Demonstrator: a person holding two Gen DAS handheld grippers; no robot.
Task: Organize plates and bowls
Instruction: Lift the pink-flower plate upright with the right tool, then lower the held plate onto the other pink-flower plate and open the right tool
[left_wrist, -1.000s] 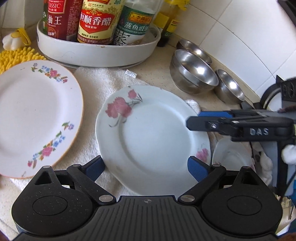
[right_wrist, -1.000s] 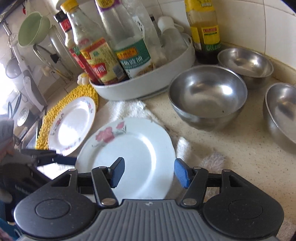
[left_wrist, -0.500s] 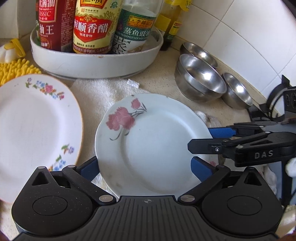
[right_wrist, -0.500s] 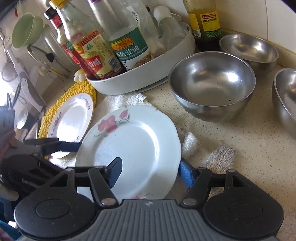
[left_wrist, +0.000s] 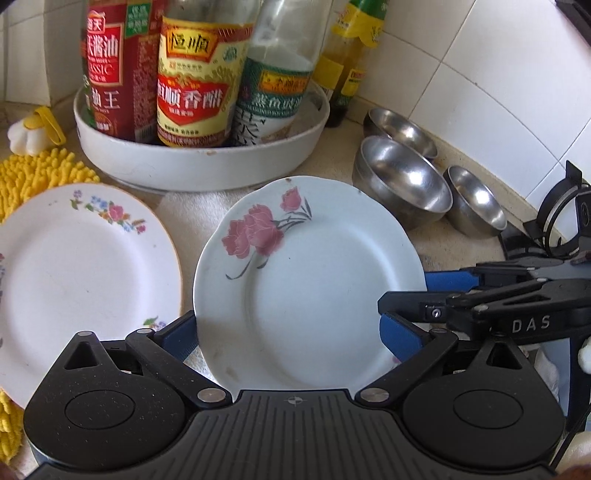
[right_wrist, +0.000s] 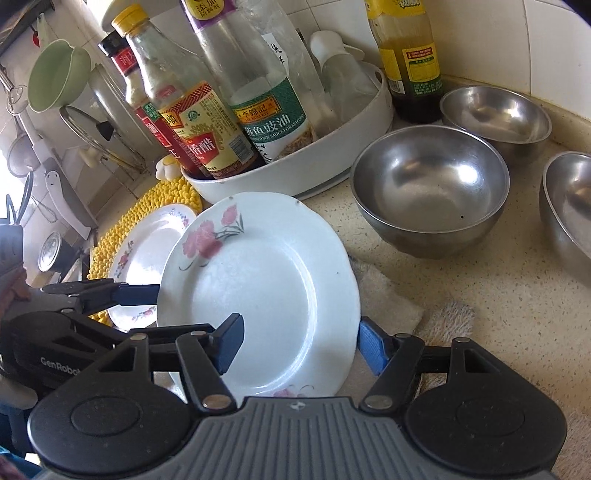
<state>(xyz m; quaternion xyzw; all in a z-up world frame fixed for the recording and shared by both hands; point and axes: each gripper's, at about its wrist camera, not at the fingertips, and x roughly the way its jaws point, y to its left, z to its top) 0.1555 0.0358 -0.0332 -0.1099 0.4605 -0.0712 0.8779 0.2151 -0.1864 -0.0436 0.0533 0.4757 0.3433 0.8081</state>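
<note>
a: where does the rose plate (left_wrist: 310, 280) sit?

b: near the front of the speckled counter (right_wrist: 480, 280), tilted up with its far rim raised, over a pale towel (right_wrist: 399, 306). the white tray of sauce bottles (left_wrist: 199, 162) stands just beyond it.

a: and the left gripper (left_wrist: 291, 332)?

b: its blue fingers stand wide apart, one on each side of the plate's near part. the left finger sits at the plate's left edge; the right finger looks to lie just off the rim, though the right tool crosses there and it is hard to tell if it touches.

a: the right gripper (right_wrist: 301, 343)?

b: part open. its left finger is over the plate's face and its right finger is just beside the plate's right edge. in the left wrist view one of its blue fingers reaches the plate's right rim. whether either tool truly bears the plate cannot be told from these views.

a: what else lies about?

b: a second plate with small flowers (left_wrist: 81, 266) lies flat to the left on a yellow mat (left_wrist: 33, 173), its edge close beside the rose plate. three steel bowls (right_wrist: 430, 188) stand to the right near the tiled wall, well apart from both tools. a hand (right_wrist: 14, 284) shows at the left edge of the right wrist view.
</note>
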